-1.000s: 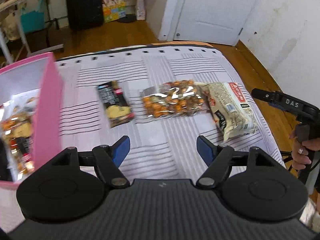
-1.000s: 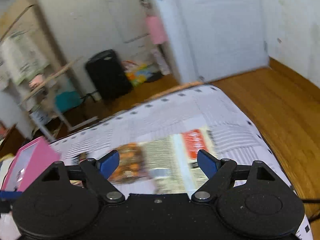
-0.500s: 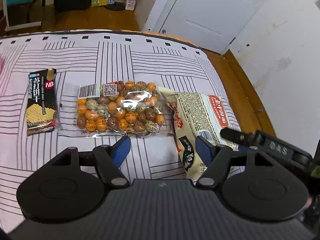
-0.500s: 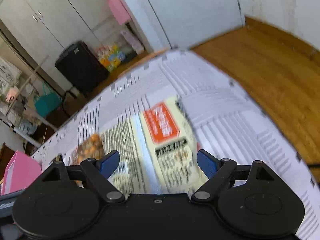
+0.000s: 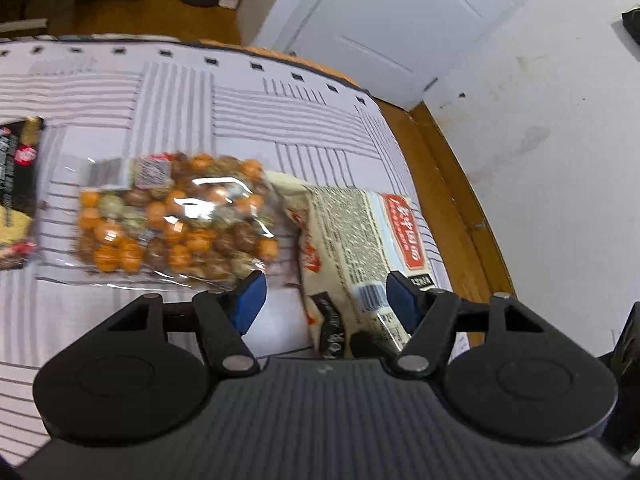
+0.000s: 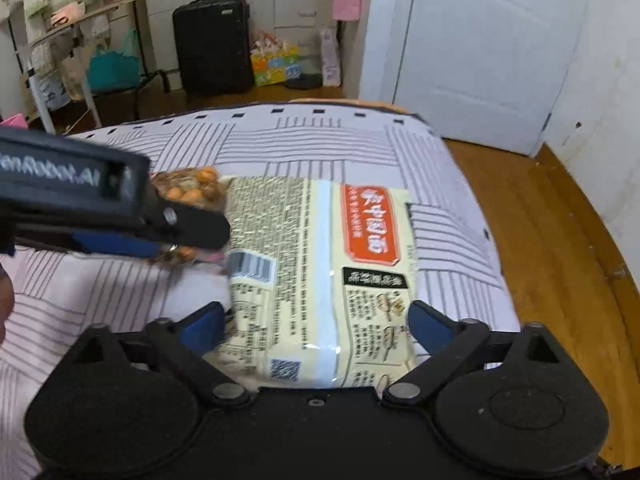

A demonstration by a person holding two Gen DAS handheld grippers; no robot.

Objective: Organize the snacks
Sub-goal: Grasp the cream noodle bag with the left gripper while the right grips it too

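A cream noodle packet [image 6: 320, 264] with a red label lies on the striped cloth [image 6: 320, 140]. My right gripper [image 6: 316, 328] hangs over the packet's near end. Its jaws are opening wide and straddle the packet without pressing on it. Left of the packet lies a clear bag of orange and brown coated nuts [image 5: 176, 220]. A black cracker packet [image 5: 16, 192] sits at the far left. My left gripper [image 5: 325, 300] hovers where the nut bag meets the noodle packet [image 5: 360, 240]. Its jaws are closing, with the packet's corner below them and nothing gripped. From the right wrist, the left gripper [image 6: 200, 232] covers part of the nut bag [image 6: 192, 192].
The cloth's right edge [image 6: 480, 240] drops to a wooden floor [image 6: 560, 220]. A white door [image 6: 480, 48] and a black suitcase [image 6: 212, 44] stand beyond the far edge. A corner of the pink box [image 6: 12, 120] shows at the far left.
My left gripper swung right and down, away from the pink box to the nut bag and noodle packet, and its jaws narrowed. My right gripper sank over the noodle packet and widened.
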